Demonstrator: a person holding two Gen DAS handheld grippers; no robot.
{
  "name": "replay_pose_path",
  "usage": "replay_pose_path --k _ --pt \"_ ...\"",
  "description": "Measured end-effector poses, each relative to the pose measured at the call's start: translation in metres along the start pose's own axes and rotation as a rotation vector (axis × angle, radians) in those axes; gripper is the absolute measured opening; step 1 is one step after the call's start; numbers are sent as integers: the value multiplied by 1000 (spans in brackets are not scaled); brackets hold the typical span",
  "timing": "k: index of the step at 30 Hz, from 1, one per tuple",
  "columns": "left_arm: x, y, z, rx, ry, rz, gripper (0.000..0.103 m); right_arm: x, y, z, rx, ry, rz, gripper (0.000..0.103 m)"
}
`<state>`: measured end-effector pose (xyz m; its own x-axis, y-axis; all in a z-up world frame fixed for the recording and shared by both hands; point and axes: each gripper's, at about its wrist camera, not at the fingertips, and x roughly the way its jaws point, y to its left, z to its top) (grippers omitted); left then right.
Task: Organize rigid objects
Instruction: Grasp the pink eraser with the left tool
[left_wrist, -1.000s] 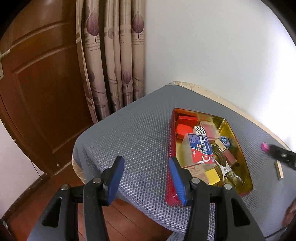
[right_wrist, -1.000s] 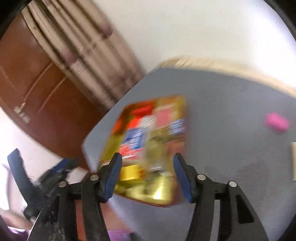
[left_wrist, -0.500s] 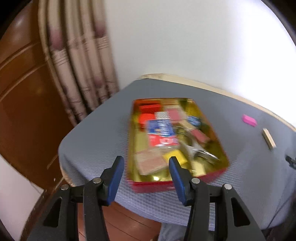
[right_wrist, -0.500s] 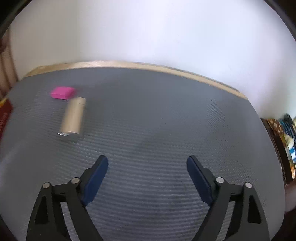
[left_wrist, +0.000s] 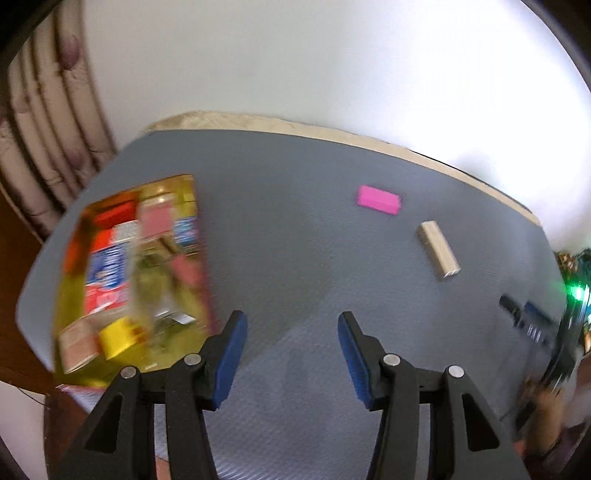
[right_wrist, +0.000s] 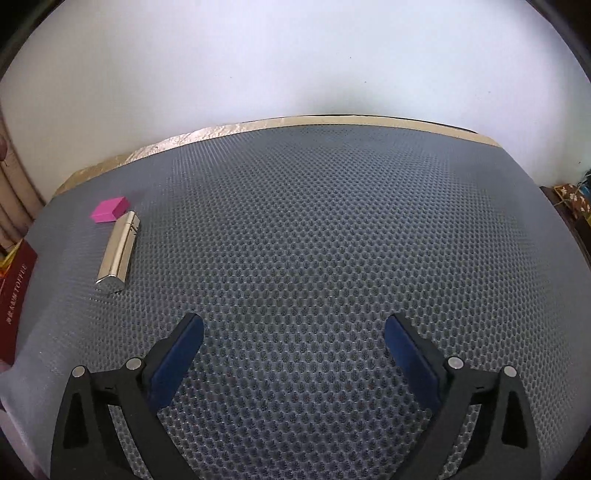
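Pink block and pale bar near the mat's left edge look light, stiff, graspable across narrow sides; right gripper, jaws just widened, and left gripper both spread, empty.

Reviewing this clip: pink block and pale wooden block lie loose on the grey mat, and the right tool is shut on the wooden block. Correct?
Not quite. The right tool is open and empty, as the right wrist view shows. The pink block and wooden block do lie loose on the grey mat.

Matt honeycomb mesh cloth; glossy, perhaps metal, bar.
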<state>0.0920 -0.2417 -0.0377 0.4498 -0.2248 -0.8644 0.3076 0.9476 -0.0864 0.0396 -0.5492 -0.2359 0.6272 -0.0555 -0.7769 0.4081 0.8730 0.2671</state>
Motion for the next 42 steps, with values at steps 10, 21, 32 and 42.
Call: replay_pose_path --k 10,21,32,42 --pt "91 -56 93 -272 92 -64 52 -5 2 -9 -31 -3 80 100" --pt "180 -76 141 -660 221 44 52 -22 -14 -14 -31 -23 156 100" --pt "217 -98 166 -743 276 183 59 -21 -11 -12 -35 -17 171 100" --pt "244 -134 185 -629 324 233 67 -12 1 -4 -35 -12 167 100"
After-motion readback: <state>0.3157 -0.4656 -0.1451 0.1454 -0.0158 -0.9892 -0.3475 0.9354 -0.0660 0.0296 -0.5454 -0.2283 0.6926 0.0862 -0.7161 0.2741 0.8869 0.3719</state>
